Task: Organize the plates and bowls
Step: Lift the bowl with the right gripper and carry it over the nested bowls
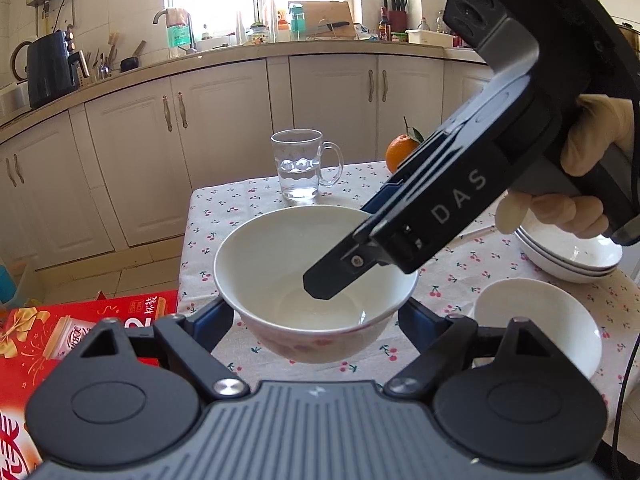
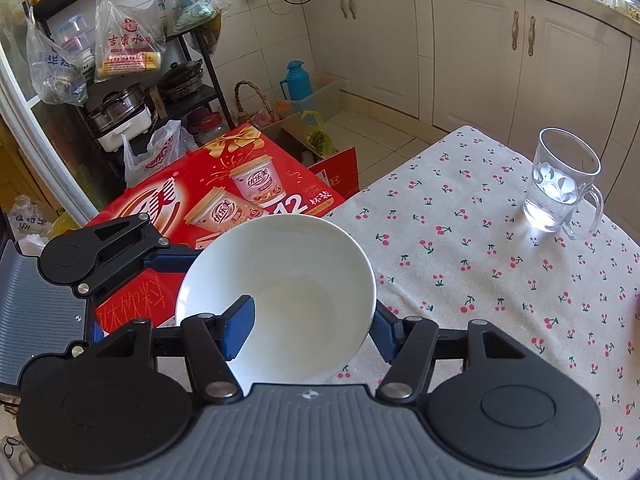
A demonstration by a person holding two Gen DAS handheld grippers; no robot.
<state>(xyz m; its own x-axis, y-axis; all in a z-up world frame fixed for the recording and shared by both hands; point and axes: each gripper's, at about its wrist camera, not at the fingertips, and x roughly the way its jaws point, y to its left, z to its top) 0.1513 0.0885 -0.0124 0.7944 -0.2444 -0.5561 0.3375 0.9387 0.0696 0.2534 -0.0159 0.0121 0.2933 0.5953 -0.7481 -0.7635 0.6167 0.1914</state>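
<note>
Over table (image 1: 520,280), bowl (image 1: 280,260) in both tongs

The bowl (image 1: 304,276) I hold is white inside with a faint pink floral print on its outer wall, empty, upright and lifted clear of the surface. My left gripper (image 1: 316,320) cradles it from both sides near its base, while my right gripper (image 2: 308,336) pinches its rim, one blue pad inside the wall and the other outside. A second bowl (image 1: 536,324), plain white and empty, sits upright on the cherry-print surface (image 1: 460,276) just to the right. Beyond it, near the edge, rests a stack of shallow white plates (image 1: 568,256), perhaps three, though a hand hides part of them.
</note>
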